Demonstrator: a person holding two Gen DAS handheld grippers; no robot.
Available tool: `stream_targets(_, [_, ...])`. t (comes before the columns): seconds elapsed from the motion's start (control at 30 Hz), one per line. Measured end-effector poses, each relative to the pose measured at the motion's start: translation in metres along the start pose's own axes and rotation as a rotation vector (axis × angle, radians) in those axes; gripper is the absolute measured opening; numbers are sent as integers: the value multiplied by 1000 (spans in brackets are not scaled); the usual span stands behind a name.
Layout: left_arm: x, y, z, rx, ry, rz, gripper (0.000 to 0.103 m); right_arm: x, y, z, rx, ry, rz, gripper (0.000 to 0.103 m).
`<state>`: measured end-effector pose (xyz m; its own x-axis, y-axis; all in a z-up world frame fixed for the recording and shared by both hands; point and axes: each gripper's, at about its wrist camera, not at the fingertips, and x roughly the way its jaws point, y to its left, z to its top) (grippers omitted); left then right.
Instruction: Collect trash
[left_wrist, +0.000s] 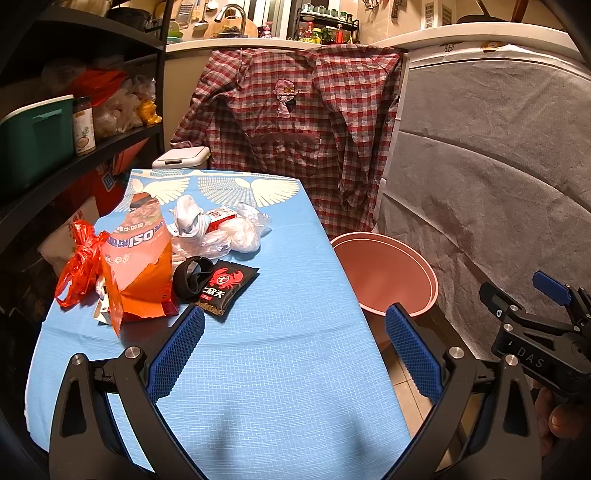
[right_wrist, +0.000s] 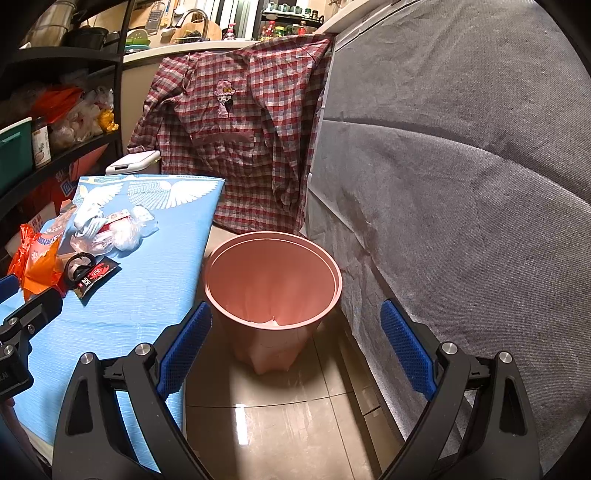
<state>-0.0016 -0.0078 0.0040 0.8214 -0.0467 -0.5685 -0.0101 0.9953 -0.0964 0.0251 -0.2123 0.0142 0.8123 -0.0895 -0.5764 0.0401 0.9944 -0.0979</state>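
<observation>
Your left hand-held gripper (left_wrist: 293, 345) hangs spread wide above the blue counter (left_wrist: 280, 369), holding nothing. The trash sits in a heap at the counter's far left: an orange bag (left_wrist: 138, 269), a red bag (left_wrist: 79, 264), a black crab packet (left_wrist: 225, 286) touching a black band (left_wrist: 192, 275), and clear plastic (left_wrist: 229, 230) behind them. Your right hand-held gripper (right_wrist: 295, 345) is also spread and empty, over the tiled floor, facing the pink bin (right_wrist: 273, 288) that stands just beside the counter's right edge.
</observation>
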Motion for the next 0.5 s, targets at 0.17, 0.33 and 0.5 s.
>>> stream_targets(0.17, [0,0,0,1,0,0,95,0,0,0,0,0,-1,91])
stream_targets(0.33, [0,-1,0,0,-1,0,95,0,0,0,0,0,-1,91])
stream_targets(0.5, [0,-1,0,-1,0,0,95,0,-1,0,1,-1,-2,91])
